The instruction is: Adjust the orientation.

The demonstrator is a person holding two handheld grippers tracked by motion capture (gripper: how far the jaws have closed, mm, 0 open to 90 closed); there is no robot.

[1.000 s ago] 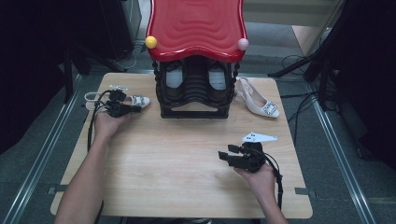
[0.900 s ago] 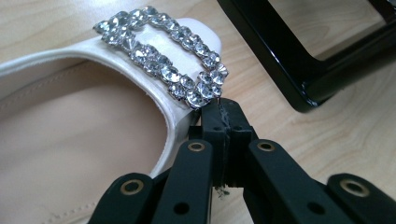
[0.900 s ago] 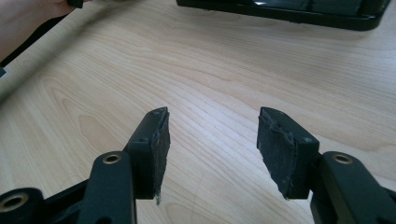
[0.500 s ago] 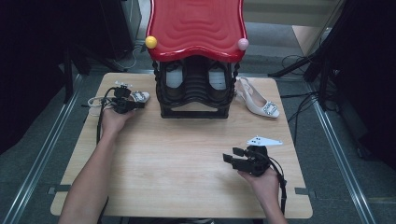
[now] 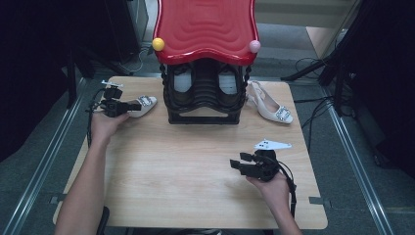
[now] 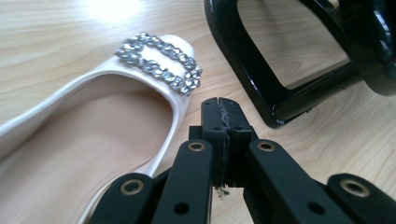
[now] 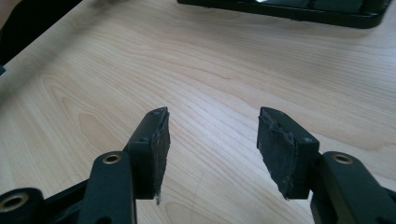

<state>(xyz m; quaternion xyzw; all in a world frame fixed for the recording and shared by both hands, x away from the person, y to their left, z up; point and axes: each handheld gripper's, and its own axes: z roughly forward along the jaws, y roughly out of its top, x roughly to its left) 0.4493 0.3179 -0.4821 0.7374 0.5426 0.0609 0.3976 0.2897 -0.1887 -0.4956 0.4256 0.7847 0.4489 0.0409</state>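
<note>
high view: the left gripper [image 5: 128, 105] is seen at the far left of the light wooden table [image 5: 195, 186], its tips laid against the cream slingback shoe with a rhinestone buckle [image 5: 142, 104], which sits just left of the black plastic shoe rack with a red wavy top [image 5: 205, 105]. in the left gripper view the jaws are pressed fully together with nothing between them; the shoe's open side is found just left of the tips, its glittering buckle [image 6: 161, 67] ahead and to the left, the rack's black foot ahead to the right. whether the shoe is touched cannot be told. the right gripper [image 5: 236, 165] is held well apart, near the table's front right, jaws spread wide and empty over bare wood. a second cream shoe [image 5: 271, 104] is seen right of the rack.
</note>
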